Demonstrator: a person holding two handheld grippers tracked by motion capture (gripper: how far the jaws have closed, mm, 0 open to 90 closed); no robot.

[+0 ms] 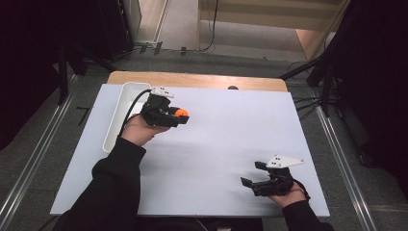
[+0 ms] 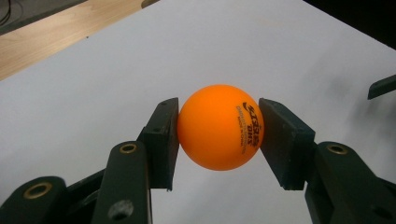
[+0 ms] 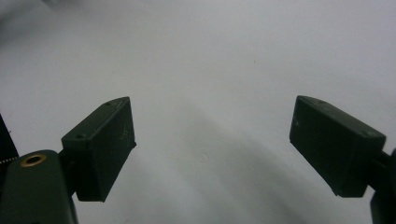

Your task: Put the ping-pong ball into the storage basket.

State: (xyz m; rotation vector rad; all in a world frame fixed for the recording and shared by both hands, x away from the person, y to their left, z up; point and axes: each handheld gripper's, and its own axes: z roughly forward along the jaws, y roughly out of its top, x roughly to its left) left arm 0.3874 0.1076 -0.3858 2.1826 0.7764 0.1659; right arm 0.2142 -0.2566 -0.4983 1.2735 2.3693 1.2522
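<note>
Fingers of the left gripper (image 2: 219, 128) clench the orange ball (image 2: 220, 127), partly hiding it; the right gripper (image 3: 212, 140) gapes.

Your high view is dim at its edges, near black at 9 and 3 o'clock, while the white surface (image 1: 216, 144) glows evenly. Your orange ball (image 2: 220, 127) is sharp; soft blurred shadows spread toward 6 o'clock under the right hand-held gripper (image 3: 212, 140).
</note>
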